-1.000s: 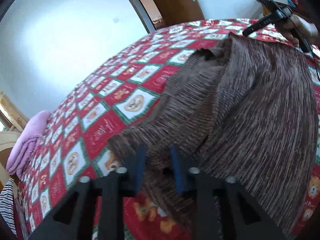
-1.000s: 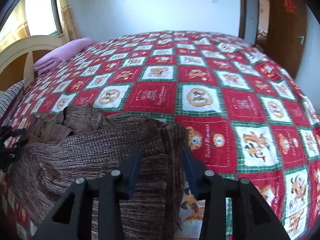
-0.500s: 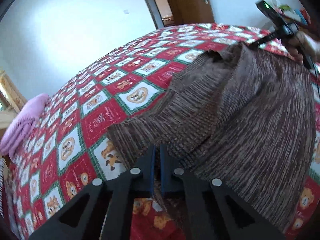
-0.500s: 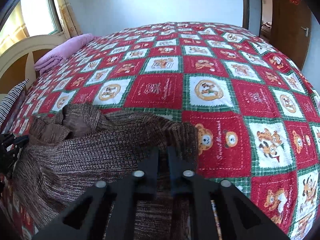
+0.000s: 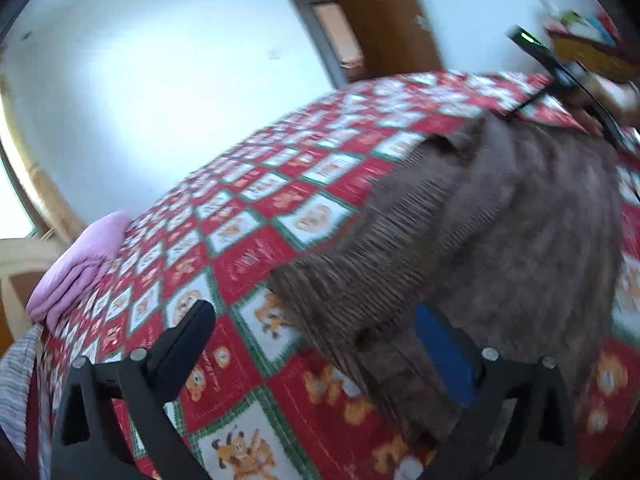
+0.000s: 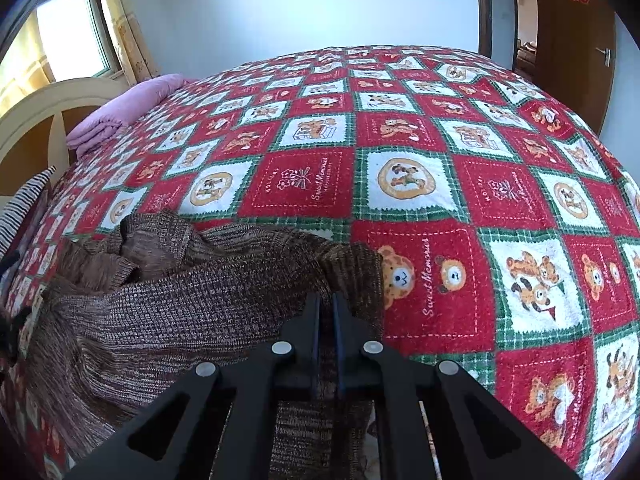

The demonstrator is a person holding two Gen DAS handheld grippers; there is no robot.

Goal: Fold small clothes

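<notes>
Left view was motion-blurred, sweater (image 5: pixel 500 220) knit smeared and its near hem hidden behind the tool fingers. Pink blanket (image 6: pixel 120 112) sat by the headboard, far across the bedspread (image 6: pixel 440 184). Left tool (image 5: pixel 316 344) had just sprung wide, sweater edge loose between; right tool (image 6: pixel 326 316) pinched narrow on the sweater corner.

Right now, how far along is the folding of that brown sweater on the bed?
Barely begun. The brown knitted sweater lies rumpled, with no neat fold, on the red patchwork bedspread. In hand: the right gripper is shut on its edge. The left gripper has just been opening, its fingers either side of a sleeve end without pressing it. Every fold is left.
</notes>
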